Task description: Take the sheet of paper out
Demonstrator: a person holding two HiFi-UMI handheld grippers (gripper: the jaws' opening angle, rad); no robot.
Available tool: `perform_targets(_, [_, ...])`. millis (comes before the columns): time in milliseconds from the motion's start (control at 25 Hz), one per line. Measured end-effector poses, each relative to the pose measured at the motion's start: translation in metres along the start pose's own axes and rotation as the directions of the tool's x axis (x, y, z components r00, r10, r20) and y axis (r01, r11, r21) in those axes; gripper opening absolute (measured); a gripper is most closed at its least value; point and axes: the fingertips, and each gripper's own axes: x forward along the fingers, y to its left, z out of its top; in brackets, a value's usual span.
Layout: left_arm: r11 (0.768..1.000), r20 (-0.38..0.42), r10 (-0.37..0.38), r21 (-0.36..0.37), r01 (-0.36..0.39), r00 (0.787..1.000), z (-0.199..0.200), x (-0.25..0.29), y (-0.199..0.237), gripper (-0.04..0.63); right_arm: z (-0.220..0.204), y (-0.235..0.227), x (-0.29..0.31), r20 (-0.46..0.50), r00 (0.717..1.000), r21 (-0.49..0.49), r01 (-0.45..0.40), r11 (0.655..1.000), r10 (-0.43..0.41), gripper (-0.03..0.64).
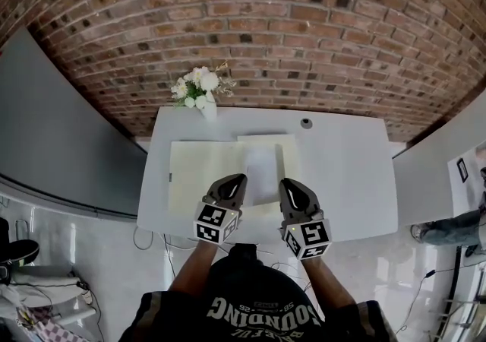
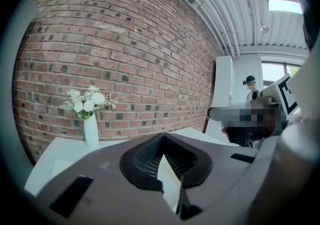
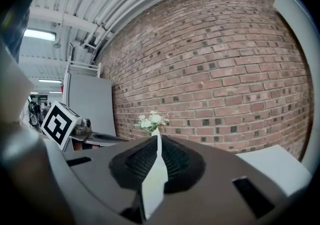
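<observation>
Sheet of paper (image 1: 263,169) | side edges hidden between jaws | left gripper (image 1: 238,179), right gripper (image 1: 287,183) both clamp it

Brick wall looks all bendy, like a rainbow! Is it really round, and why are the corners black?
Probably not round: in the head view the wide lens bows the brick wall and the table edges; in the left gripper view the corners go black and the window washes out white; in the right gripper view the ceiling light glares.
</observation>
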Motion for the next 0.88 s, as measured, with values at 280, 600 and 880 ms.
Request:
perform_targets(280, [1.000, -0.039, -0.004, -0.023, 0.003, 0.999, -0.005, 0.023, 0.023, 0.011, 0.000, -0.012, 0.029, -0.028, 1.000, 0.011, 0.004, 1.000, -0.003, 0.071])
perform_targets(600, [0.999, -0.084, -0.010, -0.052, 0.006, 0.996, -0.023, 0.035, 0.039, 0.012, -0.019, -0.015, 0.047, -0.076, 0.997, 0.036, 0.007, 0.999, -0.004, 0.072])
perform_targets(880, [0.997, -0.139, -0.031, -0.080, 0.020, 0.990, -0.045, 0.048, 0.047, 0.012, -0.034, -0.020, 0.055, -0.123, 0.992, 0.049, 0.018, 0.999, -0.012, 0.071])
